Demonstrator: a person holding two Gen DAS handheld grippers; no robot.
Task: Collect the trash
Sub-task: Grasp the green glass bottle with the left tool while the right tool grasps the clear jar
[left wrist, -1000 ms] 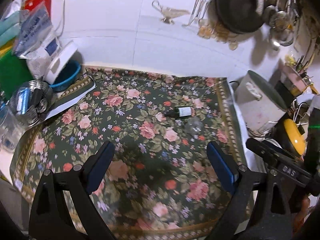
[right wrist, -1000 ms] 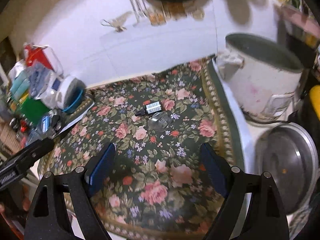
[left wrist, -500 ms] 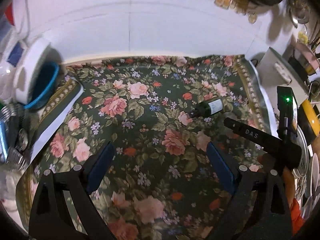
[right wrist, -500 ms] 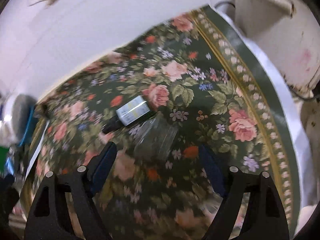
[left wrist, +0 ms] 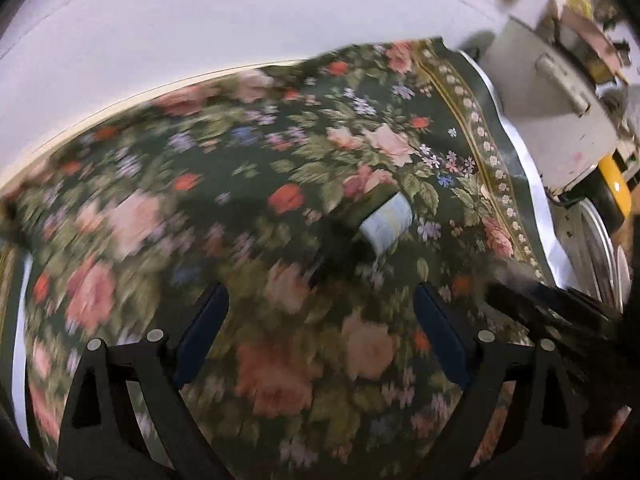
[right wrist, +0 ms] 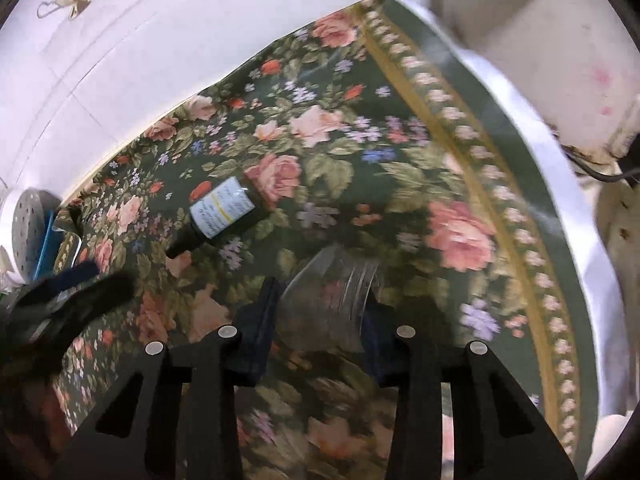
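A small dark bottle (right wrist: 224,216) with a white label lies on its side on the floral cloth (right wrist: 400,160). Just below it lies a clear plastic cup (right wrist: 328,296), also on its side. My right gripper (right wrist: 320,316) has the cup between its pads; the jaws are closing and both pads touch the cup's sides. In the blurred left wrist view, my left gripper (left wrist: 320,304) hangs open over the cloth, with the bottle (left wrist: 384,224) a little beyond its fingertips and nothing between them. The left gripper (right wrist: 60,292) shows as a dark blur left of the right one.
A white rice cooker (right wrist: 540,40) stands at the cloth's right edge, with a yellow object (left wrist: 612,188) and a metal lid (left wrist: 600,248) below it. A white tiled wall (right wrist: 120,60) runs behind. A blue bowl with a white perforated lid (right wrist: 28,224) sits far left.
Both grippers came down close to the cloth. The right jaws narrowed onto the clear cup. The left gripper swung right, toward the bottle, still wide.
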